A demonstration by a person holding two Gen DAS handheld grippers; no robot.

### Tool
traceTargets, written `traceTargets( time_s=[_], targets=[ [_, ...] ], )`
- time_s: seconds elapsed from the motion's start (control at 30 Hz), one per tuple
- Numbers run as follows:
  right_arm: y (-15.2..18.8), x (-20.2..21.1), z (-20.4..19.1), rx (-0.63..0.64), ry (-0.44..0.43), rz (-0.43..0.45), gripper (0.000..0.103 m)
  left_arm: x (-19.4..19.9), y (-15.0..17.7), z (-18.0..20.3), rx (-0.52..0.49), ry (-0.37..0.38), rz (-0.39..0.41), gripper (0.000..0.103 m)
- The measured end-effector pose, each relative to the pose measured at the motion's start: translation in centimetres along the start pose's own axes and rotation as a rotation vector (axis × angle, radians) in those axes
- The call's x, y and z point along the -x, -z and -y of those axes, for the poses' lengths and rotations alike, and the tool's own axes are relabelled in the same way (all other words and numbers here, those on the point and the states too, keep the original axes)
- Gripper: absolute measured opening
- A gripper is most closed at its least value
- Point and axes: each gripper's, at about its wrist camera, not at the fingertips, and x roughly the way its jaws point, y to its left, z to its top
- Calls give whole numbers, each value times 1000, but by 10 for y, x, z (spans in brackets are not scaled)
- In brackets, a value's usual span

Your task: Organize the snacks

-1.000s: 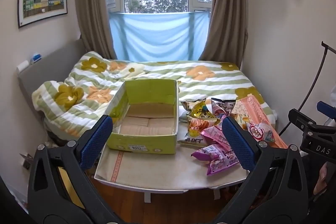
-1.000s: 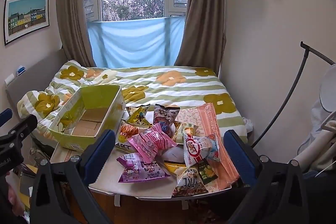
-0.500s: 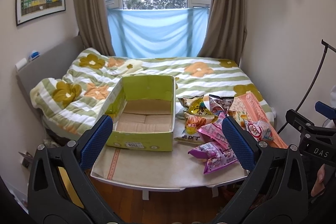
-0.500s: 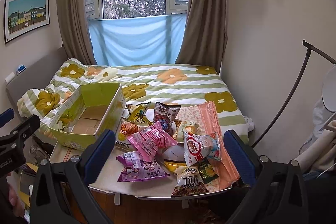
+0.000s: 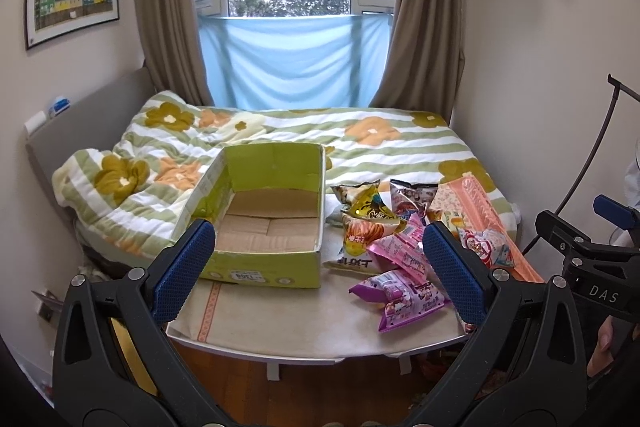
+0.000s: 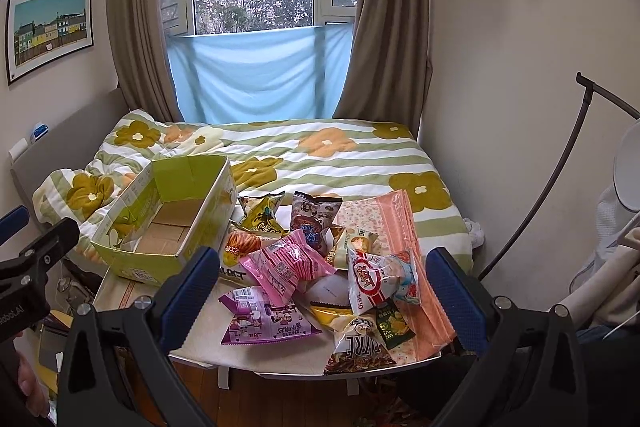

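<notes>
An empty green cardboard box (image 5: 264, 259) (image 6: 132, 267) stands on the left of a small table (image 5: 304, 319) (image 6: 200, 343). A heap of snack bags lies to its right: a purple bag (image 5: 404, 297) (image 6: 264, 321), a pink bag (image 6: 288, 267), a white-and-red bag (image 6: 376, 279), a yellow bag (image 5: 366, 209) and several more. My left gripper (image 5: 320, 271) is open and empty, held back in front of the table. My right gripper (image 6: 320, 291) is open and empty, held back before the snack heap.
A bed with a green-striped flowered quilt (image 5: 280, 135) lies right behind the table. A pink-orange patterned cloth (image 6: 404, 227) lies under the snacks at the table's right. A curved dark stand (image 6: 560, 163) rises by the right wall. Wooden floor (image 5: 320, 391) shows below the table.
Both grippers have shifted slightly, the left wrist view drifting a little so the table sits lower and nearer. Nothing on the table has moved; both grippers stay open.
</notes>
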Motion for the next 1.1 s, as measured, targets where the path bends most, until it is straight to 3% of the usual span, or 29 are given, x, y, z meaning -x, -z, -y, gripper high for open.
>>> traceTargets(
  time_s=[1.1],
  targets=[
    [-1, -2, -5, 2, -3, -8, 103, -6, 1, -3, 7, 15, -15, 103]
  ],
)
